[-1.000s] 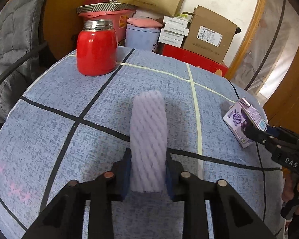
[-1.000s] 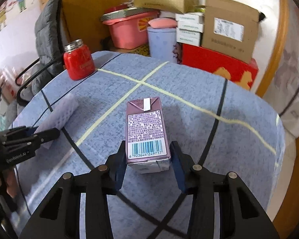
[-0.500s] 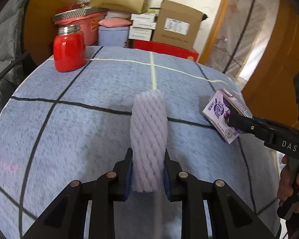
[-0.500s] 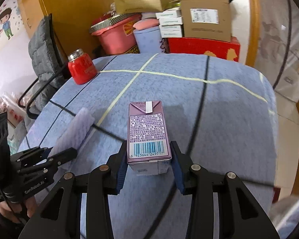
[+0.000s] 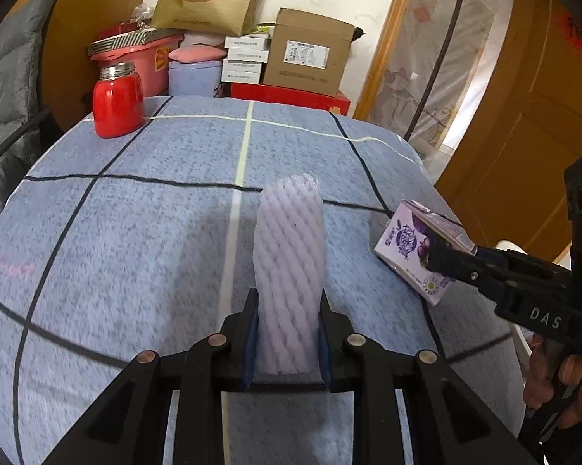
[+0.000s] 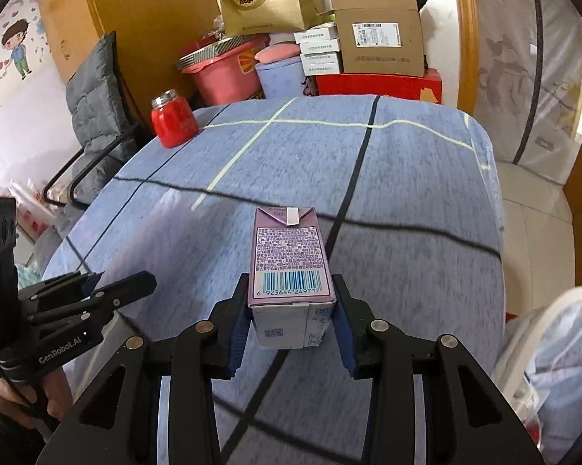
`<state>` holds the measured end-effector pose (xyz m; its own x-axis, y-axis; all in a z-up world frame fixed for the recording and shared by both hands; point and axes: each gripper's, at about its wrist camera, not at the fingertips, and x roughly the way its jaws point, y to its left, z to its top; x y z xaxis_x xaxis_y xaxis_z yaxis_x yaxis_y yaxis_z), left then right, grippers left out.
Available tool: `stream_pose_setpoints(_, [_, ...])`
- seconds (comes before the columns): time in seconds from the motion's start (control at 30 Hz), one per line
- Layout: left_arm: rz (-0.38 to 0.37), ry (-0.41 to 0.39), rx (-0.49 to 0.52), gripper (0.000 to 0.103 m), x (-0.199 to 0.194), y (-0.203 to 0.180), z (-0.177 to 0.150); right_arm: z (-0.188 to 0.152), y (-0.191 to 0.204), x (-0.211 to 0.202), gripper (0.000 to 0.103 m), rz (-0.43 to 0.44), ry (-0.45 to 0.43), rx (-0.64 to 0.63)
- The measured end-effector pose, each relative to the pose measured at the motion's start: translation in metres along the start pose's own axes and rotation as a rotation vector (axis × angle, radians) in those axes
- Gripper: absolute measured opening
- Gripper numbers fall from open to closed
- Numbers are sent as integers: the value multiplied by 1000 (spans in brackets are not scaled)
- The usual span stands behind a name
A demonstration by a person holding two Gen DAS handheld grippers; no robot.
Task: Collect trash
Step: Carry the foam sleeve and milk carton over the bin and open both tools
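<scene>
A pale lilac foam net sleeve (image 5: 289, 255) stands up between the pads of my left gripper (image 5: 288, 304), which is shut on its lower end and holds it above the blue checked table (image 5: 135, 224). My right gripper (image 6: 291, 290) is shut on a purple drink carton (image 6: 289, 248), barcode side up, also clear of the cloth. In the left wrist view the carton (image 5: 405, 242) hangs to the right of the sleeve in the right gripper (image 5: 436, 257). The right wrist view shows the left gripper (image 6: 116, 285) at the lower left; the sleeve is not clear there.
A red jar (image 5: 117, 102) with a metal lid stands at the table's far left corner. Behind the table are a pink tub (image 6: 225, 71), cardboard boxes (image 6: 380, 33) and a chair with a grey cushion (image 6: 93, 104). A white bin with a bag (image 6: 546, 352) sits low at the right.
Both grippers have carried their loads sideways toward the table's right side. The red jar has slid left and farther off, and the white bin has come into the right wrist view.
</scene>
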<state>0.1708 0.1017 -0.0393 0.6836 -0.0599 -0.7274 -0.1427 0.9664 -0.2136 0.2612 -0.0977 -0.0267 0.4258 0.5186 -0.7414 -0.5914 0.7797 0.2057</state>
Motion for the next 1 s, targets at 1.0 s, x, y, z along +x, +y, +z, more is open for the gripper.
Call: stream_pose_setpoints(1.0, [-42,-43,48,25,-26,-23,-13,-18,10,-32,39,-2,-40,-21])
